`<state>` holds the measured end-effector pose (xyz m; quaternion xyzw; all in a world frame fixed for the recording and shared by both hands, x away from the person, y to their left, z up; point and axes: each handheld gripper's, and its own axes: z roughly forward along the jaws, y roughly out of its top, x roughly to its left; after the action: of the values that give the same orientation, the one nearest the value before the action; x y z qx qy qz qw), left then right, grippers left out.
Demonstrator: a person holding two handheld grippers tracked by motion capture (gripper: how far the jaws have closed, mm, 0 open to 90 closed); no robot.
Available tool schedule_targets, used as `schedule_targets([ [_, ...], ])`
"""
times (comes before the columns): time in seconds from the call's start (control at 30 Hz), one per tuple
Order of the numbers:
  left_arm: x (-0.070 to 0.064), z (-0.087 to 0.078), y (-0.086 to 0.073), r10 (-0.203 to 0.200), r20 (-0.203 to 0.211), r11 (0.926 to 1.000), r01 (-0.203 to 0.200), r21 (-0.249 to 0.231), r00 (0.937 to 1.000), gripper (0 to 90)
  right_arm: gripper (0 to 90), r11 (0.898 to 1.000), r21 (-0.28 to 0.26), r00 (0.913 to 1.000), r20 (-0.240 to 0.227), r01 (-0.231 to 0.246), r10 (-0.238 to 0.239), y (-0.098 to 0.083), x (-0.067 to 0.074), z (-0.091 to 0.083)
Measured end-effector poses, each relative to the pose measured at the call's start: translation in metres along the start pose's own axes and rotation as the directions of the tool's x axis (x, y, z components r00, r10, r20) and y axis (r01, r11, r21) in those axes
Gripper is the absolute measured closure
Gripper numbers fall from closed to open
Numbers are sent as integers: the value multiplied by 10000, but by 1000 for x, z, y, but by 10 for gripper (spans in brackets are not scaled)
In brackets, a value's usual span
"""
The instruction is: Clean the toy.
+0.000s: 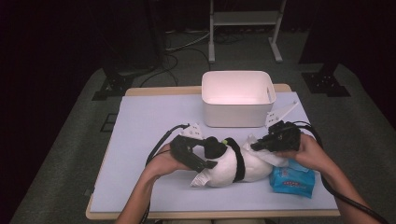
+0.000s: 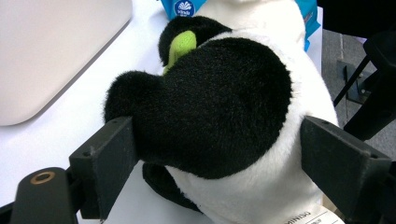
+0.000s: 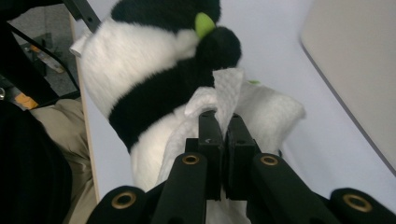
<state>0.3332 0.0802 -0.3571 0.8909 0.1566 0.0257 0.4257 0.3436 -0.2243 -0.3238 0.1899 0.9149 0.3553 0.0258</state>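
Work in hand: the person is wiping a plush panda (image 1: 233,165) with a white tissue (image 3: 226,95) while the other gripper is steadying it.
Panda's place: it is lying on its side at the near middle of the table (image 1: 140,121), between the two hands, with a blue tissue pack (image 1: 293,181) touching it on the right.
Left gripper (image 1: 201,156): its jaws are standing wide and straddling the toy's black-and-white head end, seemingly bracing it so that it is not sliding under the wipe; whether the pads are truly pressing I cannot tell.
Right gripper (image 3: 224,128): its jaws are squeezed together on a fold of the tissue, which is draping onto the white belly.
White bin (image 1: 238,98): it is sitting open at the far middle, just beyond the toy, probably waiting for the used tissue.
High view adds: the whole layout, bin to pack.
Left gripper view adds: the green patch (image 2: 180,46) and a printed label (image 2: 308,217) at the toy's near edge.
Right gripper view adds: the pinch on the tissue itself.
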Motion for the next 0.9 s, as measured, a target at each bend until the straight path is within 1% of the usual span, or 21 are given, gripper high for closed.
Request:
schedule_targets([
  [0.1, 0, 0, 0, -3, 8, 10000, 3, -20, 10000, 134, 868, 9999, 14, 9998, -152, 161, -161, 7, 3, 6],
  [0.13, 0, 0, 0, -13, 8, 10000, 13, -19, 10000, 134, 868, 9999, -19, 9994, -287, 169, -169, 10, 4, 9],
  [0.3, 0, 0, 0, 21, -6, 10000, -21, -32, 10000, 133, 868, 9993, 103, 9977, -582, 367, -361, 21, 6, 23],
  [0.4, -1, 0, 0, 21, -5, 10000, -21, -22, 10000, 133, 868, 9992, -40, 9960, -800, 402, -404, 29, 7, 29],
  [0.63, -2, 0, -1, 132, 39, 9999, -132, -22, 9999, 133, 868, 9975, -84, 9931, -940, 702, -707, 51, 11, 37],
  [0.7, -3, 0, -1, 138, 50, 9999, -138, -28, 9999, 133, 868, 9973, -126, 9922, -1011, 719, -728, 57, 12, 39],
  [0.8, -4, 0, -1, 198, 58, 9998, -198, -21, 9998, 132, 868, 9960, -123, 9896, -1127, 881, -890, 64, 14, 44],
  [0.9, -5, 0, -2, 255, 71, 9997, -255, -31, 9996, 131, 868, 9957, -160, 9878, -1252, 915, -928, 69, 17, 48],
])
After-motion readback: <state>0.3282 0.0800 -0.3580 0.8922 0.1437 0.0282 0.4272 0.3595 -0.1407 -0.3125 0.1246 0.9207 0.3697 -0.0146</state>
